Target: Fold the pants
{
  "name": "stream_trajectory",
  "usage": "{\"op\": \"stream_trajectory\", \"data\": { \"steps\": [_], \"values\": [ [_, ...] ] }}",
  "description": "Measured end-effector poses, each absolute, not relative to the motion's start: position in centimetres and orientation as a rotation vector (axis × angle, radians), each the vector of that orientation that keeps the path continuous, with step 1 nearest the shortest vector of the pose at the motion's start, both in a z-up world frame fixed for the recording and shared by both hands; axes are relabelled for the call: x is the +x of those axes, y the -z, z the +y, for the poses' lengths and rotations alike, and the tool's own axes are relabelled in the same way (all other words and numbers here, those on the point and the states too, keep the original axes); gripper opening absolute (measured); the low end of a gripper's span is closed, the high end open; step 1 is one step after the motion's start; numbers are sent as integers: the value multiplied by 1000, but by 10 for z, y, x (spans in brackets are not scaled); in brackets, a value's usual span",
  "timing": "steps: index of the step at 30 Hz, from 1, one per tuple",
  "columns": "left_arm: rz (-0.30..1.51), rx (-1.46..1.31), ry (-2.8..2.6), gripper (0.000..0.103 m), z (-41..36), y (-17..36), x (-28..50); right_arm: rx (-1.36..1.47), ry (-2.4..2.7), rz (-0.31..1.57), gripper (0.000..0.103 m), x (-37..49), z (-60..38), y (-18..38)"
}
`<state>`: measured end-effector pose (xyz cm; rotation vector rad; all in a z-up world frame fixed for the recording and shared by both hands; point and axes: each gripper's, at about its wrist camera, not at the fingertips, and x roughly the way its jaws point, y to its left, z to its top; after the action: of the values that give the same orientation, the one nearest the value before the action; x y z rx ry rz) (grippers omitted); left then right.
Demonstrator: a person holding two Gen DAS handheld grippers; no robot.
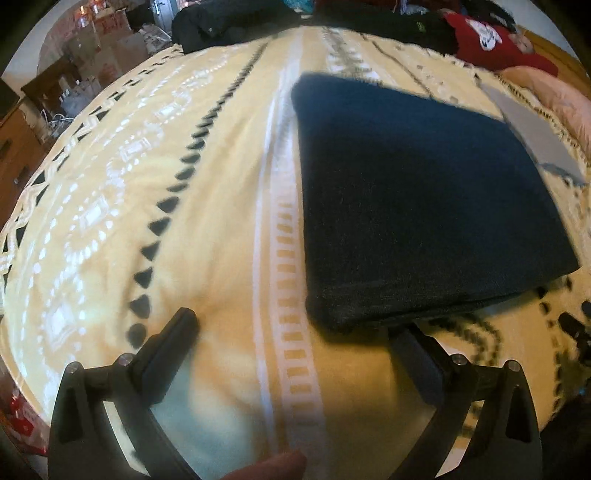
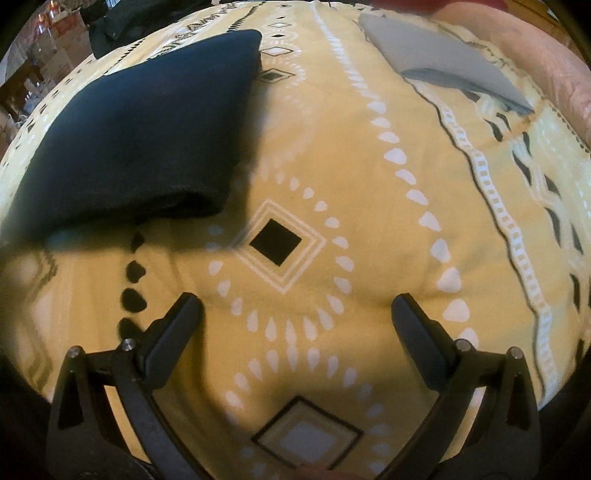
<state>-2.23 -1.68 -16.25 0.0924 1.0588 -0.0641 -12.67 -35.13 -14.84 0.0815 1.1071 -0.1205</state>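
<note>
The dark navy pants [image 1: 417, 199] lie folded into a thick rectangle on the yellow patterned bedspread [image 1: 207, 206]. In the right wrist view the pants [image 2: 140, 129] sit at the upper left. My left gripper [image 1: 295, 328] is open and empty, just in front of the fold's near edge, its right finger close under that edge. My right gripper [image 2: 295, 306] is open and empty over bare bedspread [image 2: 369, 166], to the right of the pants and apart from them.
A grey flat item [image 1: 535, 129] lies right of the pants, also in the right wrist view [image 2: 443, 55]. Dark clothes [image 1: 236, 18] and a red garment [image 1: 491, 40] are piled at the bed's far end. A pink blanket [image 2: 535, 55] is at the right. Boxes [image 1: 92, 48] stand beyond the bed's left edge.
</note>
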Motion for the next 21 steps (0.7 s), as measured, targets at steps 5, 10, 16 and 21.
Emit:
{"op": "stream_trajectory", "data": {
  "steps": [5, 10, 16, 21],
  "values": [
    [894, 111, 83, 103, -30, 101, -38, 103, 109, 971, 103, -144, -348, 92],
    [774, 83, 109, 103, -45, 42, -45, 90, 104, 830, 103, -153, -329, 31],
    [673, 40, 126, 103, -52, -12, -58, 84, 69, 723, 103, -164, -306, -20],
    [649, 67, 93, 103, -63, -29, -69, 17, 72, 656, 103, -172, -291, -45]
  ]
}}
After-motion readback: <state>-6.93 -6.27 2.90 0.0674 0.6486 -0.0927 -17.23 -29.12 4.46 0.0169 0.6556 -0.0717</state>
